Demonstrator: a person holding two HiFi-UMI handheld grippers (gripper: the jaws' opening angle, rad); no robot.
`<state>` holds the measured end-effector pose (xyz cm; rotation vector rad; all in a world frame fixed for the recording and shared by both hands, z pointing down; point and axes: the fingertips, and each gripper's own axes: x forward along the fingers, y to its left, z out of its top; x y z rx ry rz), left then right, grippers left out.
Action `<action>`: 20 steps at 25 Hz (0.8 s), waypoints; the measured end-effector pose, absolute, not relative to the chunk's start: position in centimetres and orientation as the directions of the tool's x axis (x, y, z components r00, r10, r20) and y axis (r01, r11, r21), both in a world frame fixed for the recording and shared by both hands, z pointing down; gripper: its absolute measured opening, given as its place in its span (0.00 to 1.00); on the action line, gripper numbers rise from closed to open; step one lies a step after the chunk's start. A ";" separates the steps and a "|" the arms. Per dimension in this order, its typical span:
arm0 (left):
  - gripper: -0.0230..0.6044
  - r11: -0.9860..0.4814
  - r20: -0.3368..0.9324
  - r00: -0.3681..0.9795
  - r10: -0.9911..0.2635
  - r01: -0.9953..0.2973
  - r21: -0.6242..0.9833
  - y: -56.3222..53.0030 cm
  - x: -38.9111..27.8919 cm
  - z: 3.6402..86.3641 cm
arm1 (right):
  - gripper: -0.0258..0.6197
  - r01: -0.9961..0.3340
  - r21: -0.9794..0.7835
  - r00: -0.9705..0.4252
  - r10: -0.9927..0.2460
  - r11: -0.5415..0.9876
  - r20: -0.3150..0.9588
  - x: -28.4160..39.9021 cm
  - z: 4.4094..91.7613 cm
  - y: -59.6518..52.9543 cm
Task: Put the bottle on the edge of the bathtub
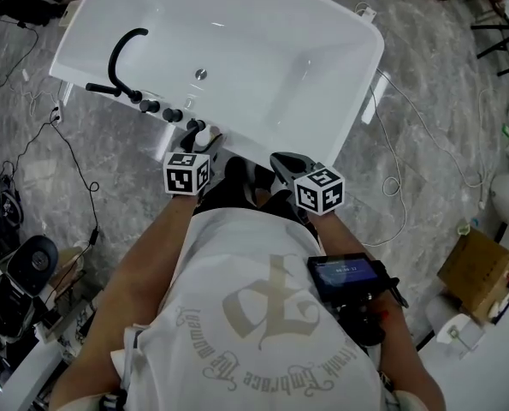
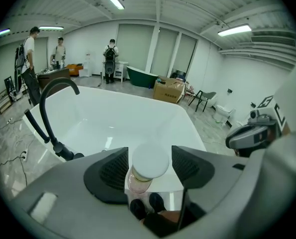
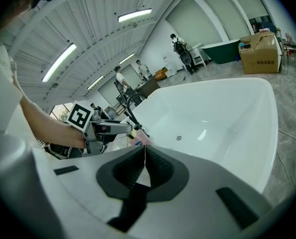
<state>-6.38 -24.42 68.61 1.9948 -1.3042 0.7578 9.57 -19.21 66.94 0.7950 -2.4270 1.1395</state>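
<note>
The bottle (image 2: 148, 163) stands upright on the tub (image 1: 367, 75) rim, at the 6 o'clock side of the tub in the head view; its white cap faces up, its body is pinkish; the left gripper (image 2: 149, 169) is released, its jaws spread wide on either side of the cap with a thin gap at each pad; the black faucet (image 1: 121, 54) rises at the bottle's 10 o'clock, knobs (image 1: 160, 110) between them; the right gripper (image 3: 145, 159), at the left's 4 o'clock, is clenched on nothing, pads together, over the rim.
</note>
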 end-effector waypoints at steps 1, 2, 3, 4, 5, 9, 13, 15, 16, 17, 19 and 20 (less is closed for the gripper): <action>0.47 -0.307 0.743 0.345 -0.574 -0.931 0.195 -24.3 -6.3 68.5 | 0.05 -0.612 -0.589 -0.787 -0.335 0.528 0.518 9.6 67.0 -19.2; 0.47 -0.305 0.739 0.345 -0.579 -0.932 0.197 -24.1 -6.3 68.3 | 0.05 -0.608 -0.588 -0.790 -0.329 0.534 0.518 9.6 67.0 -19.2; 0.47 -0.305 0.735 0.347 -0.583 -0.932 0.198 -23.9 -6.3 68.1 | 0.05 -0.605 -0.586 -0.792 -0.325 0.540 0.517 9.6 67.0 -19.2; 0.47 -0.308 0.731 0.349 -0.586 -0.931 0.198 -23.8 -6.3 67.8 | 0.05 -0.601 -0.584 -0.793 -0.322 0.546 0.517 9.6 66.8 -19.3; 0.47 -0.311 0.727 0.353 -0.589 -0.929 0.199 -23.6 -6.3 67.6 | 0.05 -0.599 -0.581 -0.795 -0.320 0.552 0.516 9.6 66.7 -19.4; 0.47 -0.316 0.707 0.362 -0.607 -0.927 0.204 -23.1 -6.4 66.3 | 0.05 -0.586 -0.568 -0.802 -0.311 0.578 0.511 9.6 65.8 -19.8; 0.47 -0.313 0.697 0.359 -0.621 -0.929 0.200 -22.8 -6.7 65.8 | 0.05 -0.578 -0.551 -0.805 -0.309 0.601 0.507 9.5 65.2 -20.6; 0.47 -0.306 0.690 0.360 -0.628 -0.929 0.206 -22.5 -6.9 65.3 | 0.05 -0.577 -0.541 -0.806 -0.322 0.611 0.496 9.2 64.5 -20.8; 0.47 -0.303 0.682 0.361 -0.636 -0.930 0.209 -22.3 -7.2 64.9 | 0.05 -0.573 -0.538 -0.810 -0.327 0.619 0.486 8.9 64.0 -20.9; 0.46 -0.300 0.672 0.361 -0.646 -0.930 0.212 -22.1 -7.4 64.4 | 0.05 -0.567 -0.534 -0.815 -0.330 0.627 0.476 8.5 63.6 -20.9; 0.43 -0.290 0.653 0.362 -0.665 -0.931 0.220 -21.7 -8.0 63.7 | 0.05 -0.559 -0.526 -0.820 -0.331 0.641 0.467 7.7 63.0 -21.0; 0.41 -0.283 0.647 0.361 -0.672 -0.932 0.226 -21.4 -8.3 63.4 | 0.05 -0.557 -0.522 -0.820 -0.331 0.646 0.466 7.4 62.9 -21.0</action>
